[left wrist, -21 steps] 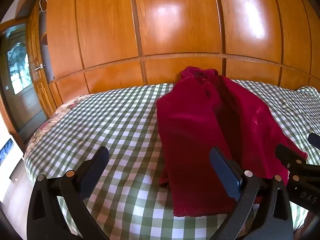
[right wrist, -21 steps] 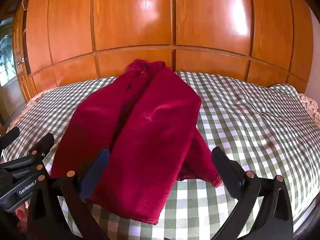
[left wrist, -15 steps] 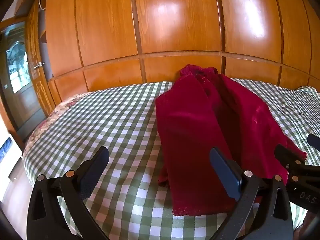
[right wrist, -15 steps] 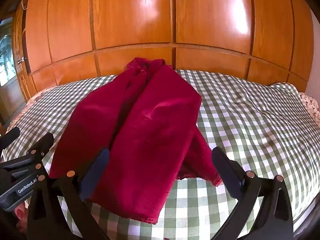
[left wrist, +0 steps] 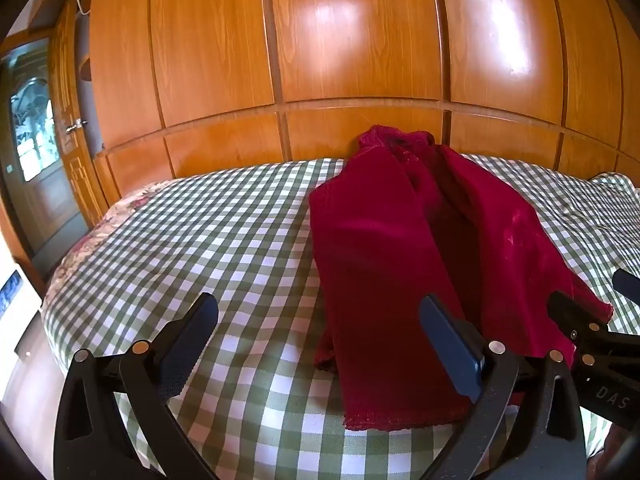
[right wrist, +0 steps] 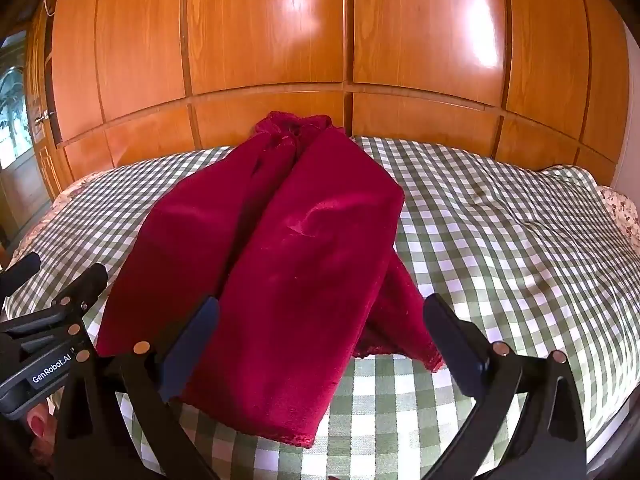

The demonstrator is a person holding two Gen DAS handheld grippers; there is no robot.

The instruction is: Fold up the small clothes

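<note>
A dark red velvet garment (left wrist: 404, 264) lies lengthwise on the green-and-white checked bed, both sides folded in toward the middle, lace hem nearest me. It also shows in the right wrist view (right wrist: 288, 264). My left gripper (left wrist: 320, 344) is open and empty, held above the bed just before the garment's near left corner. My right gripper (right wrist: 320, 344) is open and empty, held above the garment's near hem. Each gripper appears at the edge of the other's view.
The checked bedspread (right wrist: 500, 248) covers the bed, with a floral sheet edge (left wrist: 120, 212) at the left. A wooden panelled wardrobe (left wrist: 360, 60) stands behind the bed. A door (left wrist: 36, 168) is at the far left.
Both grippers have pulled back and risen slightly, so the garment sits a little lower in both views. The garment has not moved.
</note>
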